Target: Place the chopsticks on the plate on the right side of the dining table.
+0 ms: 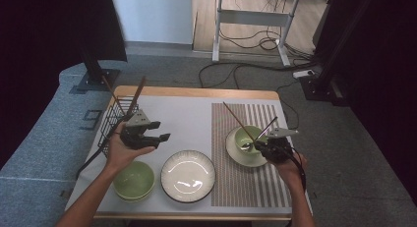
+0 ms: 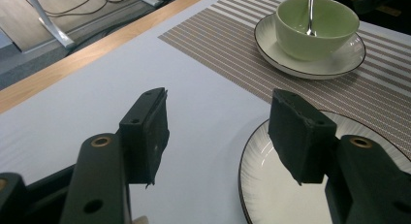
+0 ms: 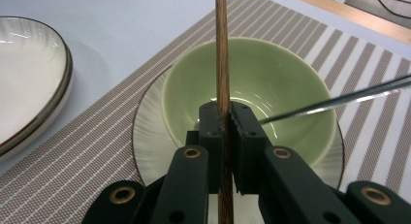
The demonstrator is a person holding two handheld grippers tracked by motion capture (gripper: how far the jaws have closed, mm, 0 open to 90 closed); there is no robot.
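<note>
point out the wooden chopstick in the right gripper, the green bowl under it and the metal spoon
brown wooden chopstick (image 3: 222, 49), right gripper view, mid shaft above the fingers
pale green ceramic bowl (image 3: 271, 73), right gripper view, inner wall
thin metal spoon (image 3: 339, 100), right gripper view, handle

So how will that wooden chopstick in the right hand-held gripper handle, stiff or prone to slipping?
Probably stiff: the chopstick runs dead straight past the right hand-held gripper. Likely light, being so thin. It may pivot or slide, since the jaws pinch it at one narrow spot above the green bowl.
</note>
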